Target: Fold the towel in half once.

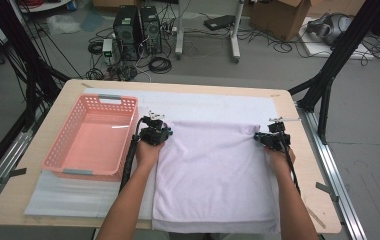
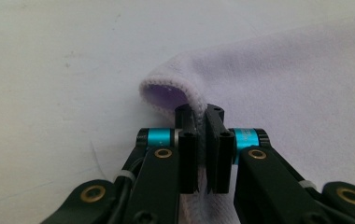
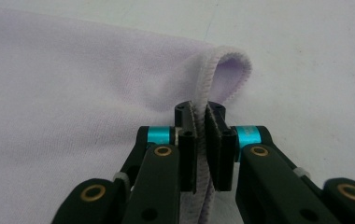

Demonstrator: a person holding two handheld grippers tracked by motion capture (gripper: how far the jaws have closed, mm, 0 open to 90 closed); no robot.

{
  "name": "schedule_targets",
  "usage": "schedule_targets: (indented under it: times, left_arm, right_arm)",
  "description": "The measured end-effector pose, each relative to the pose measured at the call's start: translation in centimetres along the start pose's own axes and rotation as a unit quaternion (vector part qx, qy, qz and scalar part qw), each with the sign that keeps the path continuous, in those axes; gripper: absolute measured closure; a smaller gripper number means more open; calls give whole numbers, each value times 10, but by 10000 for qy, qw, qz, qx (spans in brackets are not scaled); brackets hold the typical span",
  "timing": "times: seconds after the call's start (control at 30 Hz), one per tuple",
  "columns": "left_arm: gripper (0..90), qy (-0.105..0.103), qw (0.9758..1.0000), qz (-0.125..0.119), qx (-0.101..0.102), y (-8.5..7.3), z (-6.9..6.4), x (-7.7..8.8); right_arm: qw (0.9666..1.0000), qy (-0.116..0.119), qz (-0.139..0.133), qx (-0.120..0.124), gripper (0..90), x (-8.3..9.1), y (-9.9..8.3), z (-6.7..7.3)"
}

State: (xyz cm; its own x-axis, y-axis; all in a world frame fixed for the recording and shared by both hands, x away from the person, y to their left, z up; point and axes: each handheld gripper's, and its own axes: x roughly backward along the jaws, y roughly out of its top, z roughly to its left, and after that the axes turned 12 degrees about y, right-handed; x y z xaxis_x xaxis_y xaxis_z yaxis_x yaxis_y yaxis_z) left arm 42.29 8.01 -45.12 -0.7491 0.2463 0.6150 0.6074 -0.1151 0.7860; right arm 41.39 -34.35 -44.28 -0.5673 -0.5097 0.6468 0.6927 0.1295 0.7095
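A pale lilac towel lies flat on the white mat in the middle of the table. My left gripper is at its far left corner, jaws shut on the hemmed edge of the towel, which loops up just beyond the pads. My right gripper is at the far right corner, jaws pinching the stitched hem of the towel, whose corner curls over ahead of the pads. Both of the person's forearms reach in from the near edge.
A pink plastic basket with nothing in it stands on the left of the table, close to my left gripper. The white mat extends beyond the towel's far edge. Black frame posts flank the table; computers and cables lie on the floor behind.
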Motion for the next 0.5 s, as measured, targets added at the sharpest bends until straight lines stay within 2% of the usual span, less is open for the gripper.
schedule_targets:
  times: [0.03, 0.07, 0.13, 0.2, 0.23, 0.3, 0.37, 0.4, 0.5]
  left_arm:
    - [856, -24, 9997, 4, 228, 1, 4, 0]
    - [857, -1, 9994, -88, 329, 2, 6, 1]
    - [858, 36, 9982, -455, 385, 6, 4, 5]
    - [859, 54, 9952, -837, 496, 11, 2, 9]
    - [859, 79, 9928, -995, 660, 14, 3, 11]
    - [859, 82, 9921, -1031, 708, 21, 6, 11]
    - [859, 49, 9904, -1156, 760, 28, 8, 13]
    - [858, 92, 9902, -1215, 678, 32, 8, 14]
    - [857, 86, 9889, -1337, 638, 41, 10, 13]
  right_arm:
    - [10000, 8, 15, 41, 857, 0, 1, 0]
    - [9999, 14, -9, 117, 862, 1, 1, 0]
    - [9992, 99, -314, 235, 865, 5, 4, 2]
    - [9973, 116, -617, 372, 867, 11, 9, 3]
    - [9968, 118, -668, 418, 867, 12, 13, 4]
    - [9950, 39, -810, 578, 867, 15, 21, 4]
    - [9932, 20, -990, 615, 867, 18, 28, 4]
    - [9923, -8, -1058, 645, 867, 19, 31, 4]
    - [9898, -138, -1191, 764, 866, 18, 37, 2]
